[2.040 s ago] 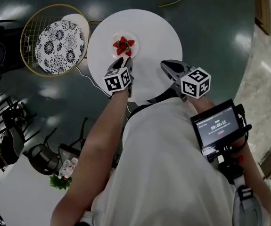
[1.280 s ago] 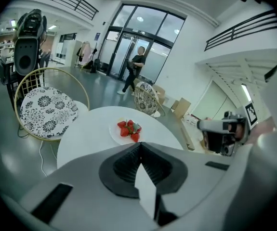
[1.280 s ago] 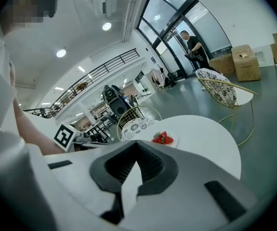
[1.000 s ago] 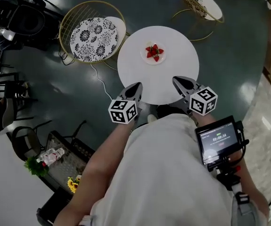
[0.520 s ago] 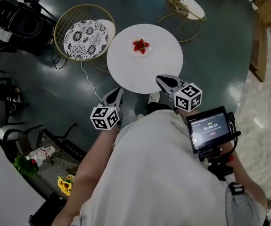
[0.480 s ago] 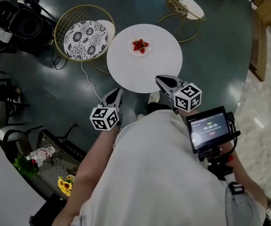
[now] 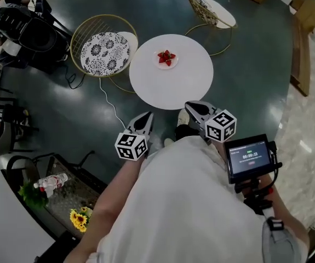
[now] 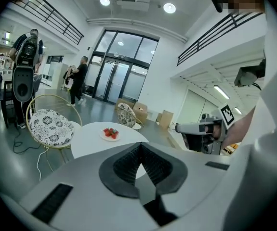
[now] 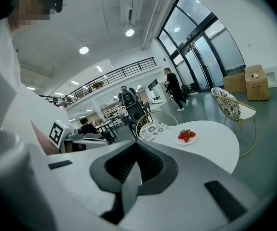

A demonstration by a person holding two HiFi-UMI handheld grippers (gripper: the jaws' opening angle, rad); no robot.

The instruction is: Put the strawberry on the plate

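Left gripper and right gripper — fingers pressed together, empty; strawberries on plate.

On the small screen by the right arm: white numbers, most likely 00:00:15, tiny and a bit fuzzy. Above them a little green mark and below them a red bar, both too small to read. On the cube of the left gripper and on the other cube of the right gripper: black and white square marks, only shapes, not letters or numbers.
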